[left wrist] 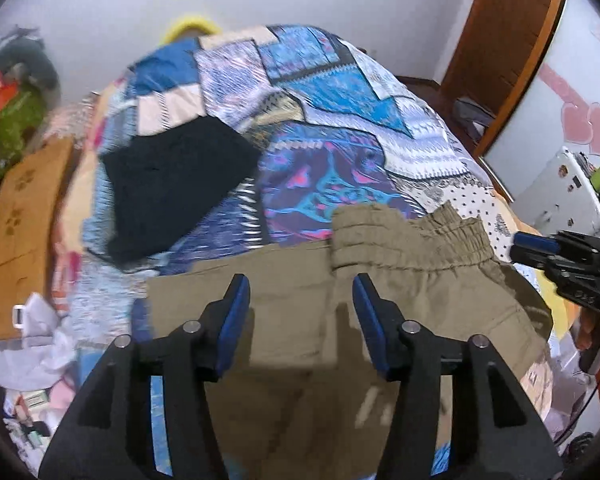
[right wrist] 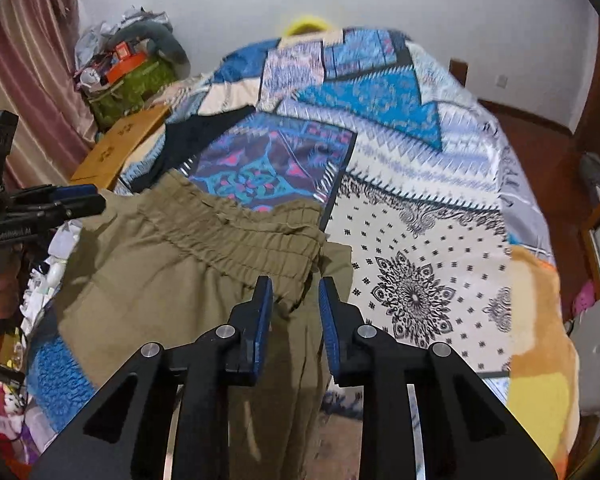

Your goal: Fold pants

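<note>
Pants (left wrist: pixel 284 312): khaki, spread flat on the near part of the bed, elastic waistband (left wrist: pixel 412 240) bunched and turned toward the far side, legs running back under both grippers
Bed cover (right wrist: pixel 420 184): patchwork print in blue, purple and white, with the pants lying on it
Left gripper (left wrist: pixel 301 292): above the pants just short of the waistband, its 2 blue-padded jaws apart, no cloth between the pads
Right gripper (right wrist: pixel 295 294): at the waistband's right end, jaws narrowly parted over a fold of khaki cloth; whether the pads pinch it cannot be told
Black garment (left wrist: pixel 172 184): lying flat farther up the bed, left of the pants
Cardboard box (left wrist: pixel 20 240): beside the bed's left edge
</note>
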